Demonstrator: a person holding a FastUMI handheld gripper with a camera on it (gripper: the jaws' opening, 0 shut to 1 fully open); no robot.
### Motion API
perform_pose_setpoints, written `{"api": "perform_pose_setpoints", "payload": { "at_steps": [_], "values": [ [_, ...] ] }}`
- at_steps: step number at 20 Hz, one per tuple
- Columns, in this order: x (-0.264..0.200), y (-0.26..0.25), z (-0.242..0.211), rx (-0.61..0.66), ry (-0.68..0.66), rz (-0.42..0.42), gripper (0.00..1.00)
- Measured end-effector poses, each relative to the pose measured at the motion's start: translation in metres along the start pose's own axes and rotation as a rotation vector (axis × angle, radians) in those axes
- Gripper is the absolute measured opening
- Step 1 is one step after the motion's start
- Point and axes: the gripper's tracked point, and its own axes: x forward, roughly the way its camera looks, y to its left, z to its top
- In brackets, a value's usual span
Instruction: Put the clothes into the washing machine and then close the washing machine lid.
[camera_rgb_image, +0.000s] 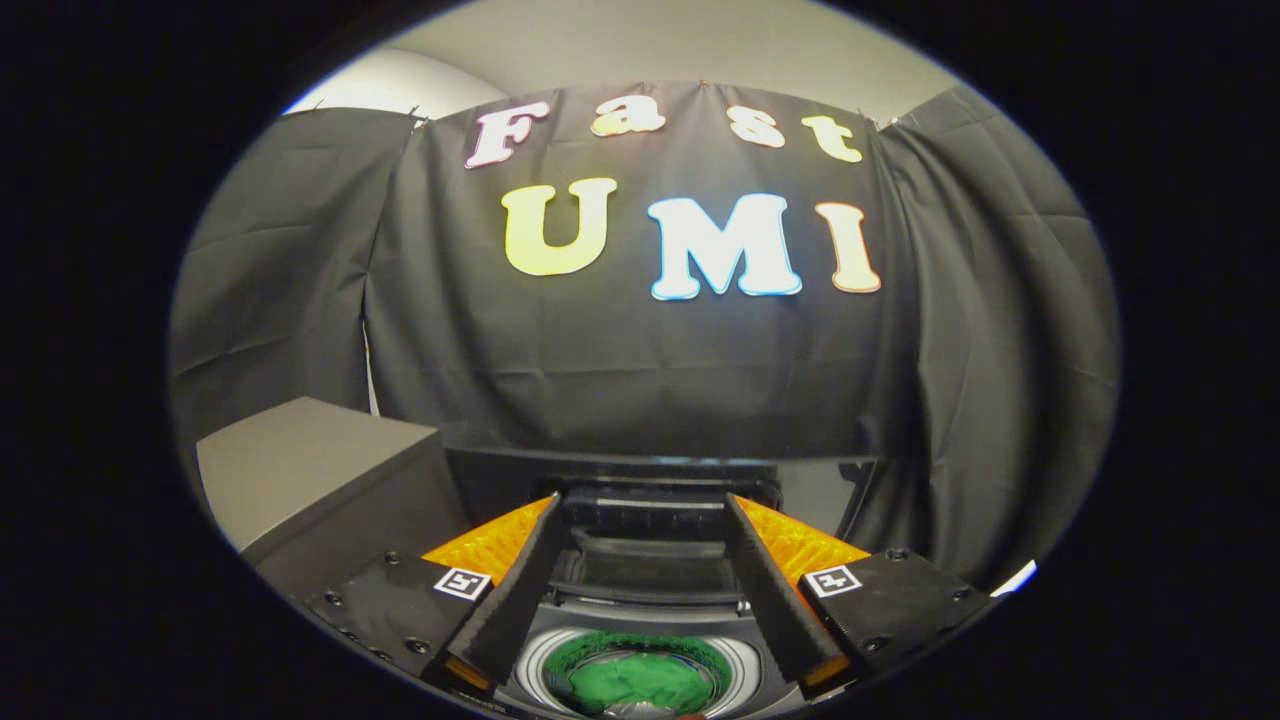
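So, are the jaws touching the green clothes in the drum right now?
Apart. In the gripper view the gripper is open and holds nothing; the green clothes lie down in the drum, below and between the fingers.

open drum mouth (640, 672) below spread jaws, upright lid (650, 470) behind, grey box (310, 470) at left

My one camera rides above my spread fingers (640, 590), close over the washing machine (640, 560), facing the booth wall (620, 370).

Ribbed fingers (520, 590) on screwed black mounts bearing square markers.
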Motion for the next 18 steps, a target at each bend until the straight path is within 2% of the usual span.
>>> {"api": "perform_pose_setpoints", "payload": {
  "at_steps": [7, 14, 18],
  "values": [
    [0.055, -0.008, 0.025, 0.028, -0.038, -0.047, 0.98],
    [0.097, -0.018, 0.008, 0.101, 0.039, -0.064, 0.98],
    [0.098, -0.017, 0.005, 0.045, 0.037, -0.067, 0.98]
  ]
}}
